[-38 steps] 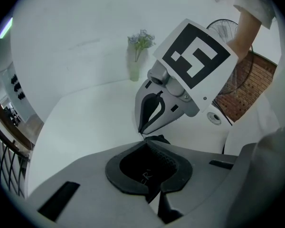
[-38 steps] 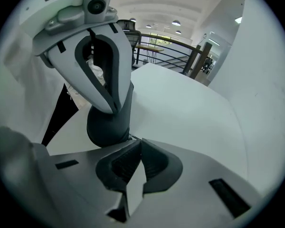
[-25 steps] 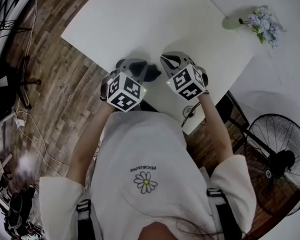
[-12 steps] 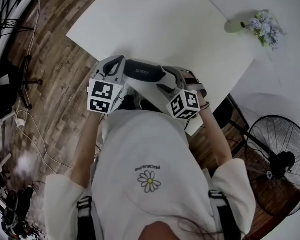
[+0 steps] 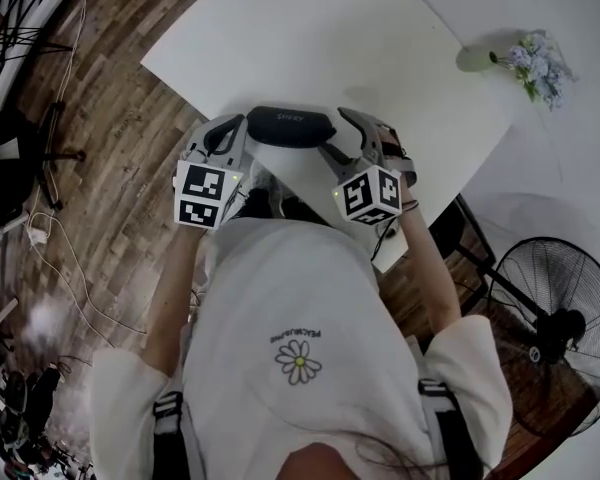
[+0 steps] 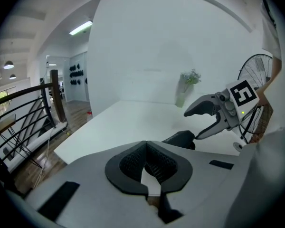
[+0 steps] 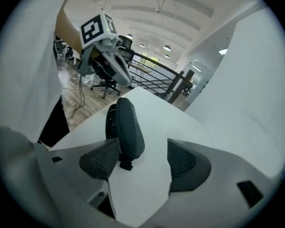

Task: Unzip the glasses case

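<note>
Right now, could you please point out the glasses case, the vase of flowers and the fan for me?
glasses case point(image 5: 292, 126), head view, middle of its dark top.
vase of flowers point(image 5: 473, 59), head view, the pale vase body.
fan point(image 5: 564, 322), head view, the dark hub.

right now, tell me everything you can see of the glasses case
The glasses case is a dark, matte, oblong shell with rounded ends and small pale print on its lid, too small to read. A seam runs round its side, and a small dark tab juts from one end. It lies flat on the white table, near the person's edge. The tab end sits between the just-opened jaws of the right hand-held gripper, unpressed. The shut left hand-held gripper is beside the other end; contact is unclear.
</note>
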{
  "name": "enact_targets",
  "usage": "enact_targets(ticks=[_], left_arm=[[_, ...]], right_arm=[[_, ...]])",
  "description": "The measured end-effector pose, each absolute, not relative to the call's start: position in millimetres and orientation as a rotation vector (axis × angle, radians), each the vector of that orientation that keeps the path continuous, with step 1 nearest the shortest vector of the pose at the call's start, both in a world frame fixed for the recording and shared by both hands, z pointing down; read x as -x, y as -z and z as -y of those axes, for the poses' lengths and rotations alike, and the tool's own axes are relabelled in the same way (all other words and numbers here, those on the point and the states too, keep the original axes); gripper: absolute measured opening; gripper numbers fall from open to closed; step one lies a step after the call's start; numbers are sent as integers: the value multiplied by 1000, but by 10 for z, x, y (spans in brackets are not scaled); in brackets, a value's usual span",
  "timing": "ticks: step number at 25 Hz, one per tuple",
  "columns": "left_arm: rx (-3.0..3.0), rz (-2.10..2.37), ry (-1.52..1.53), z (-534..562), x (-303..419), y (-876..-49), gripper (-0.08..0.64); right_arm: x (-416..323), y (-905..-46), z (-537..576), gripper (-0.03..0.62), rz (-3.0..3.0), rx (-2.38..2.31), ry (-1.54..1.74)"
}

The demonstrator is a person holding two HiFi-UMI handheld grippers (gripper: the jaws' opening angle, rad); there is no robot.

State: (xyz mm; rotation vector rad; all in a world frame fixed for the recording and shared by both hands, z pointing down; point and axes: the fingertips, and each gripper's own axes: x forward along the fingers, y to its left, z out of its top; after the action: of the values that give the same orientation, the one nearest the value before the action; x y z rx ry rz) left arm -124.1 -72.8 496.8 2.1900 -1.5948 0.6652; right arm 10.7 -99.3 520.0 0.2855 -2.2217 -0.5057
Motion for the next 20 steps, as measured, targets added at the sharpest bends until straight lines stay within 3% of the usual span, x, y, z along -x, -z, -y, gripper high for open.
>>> enact_targets(ticks=[9, 20], left_arm=[[-2178, 1604, -694, 736, 1308, -4978, 14], [-2182, 1351, -957, 544, 908, -5595, 14]], right_arm=[[213, -5112, 1616, 276, 2250, -525, 372], [378, -5250, 1952, 276, 2283, -717, 15]])
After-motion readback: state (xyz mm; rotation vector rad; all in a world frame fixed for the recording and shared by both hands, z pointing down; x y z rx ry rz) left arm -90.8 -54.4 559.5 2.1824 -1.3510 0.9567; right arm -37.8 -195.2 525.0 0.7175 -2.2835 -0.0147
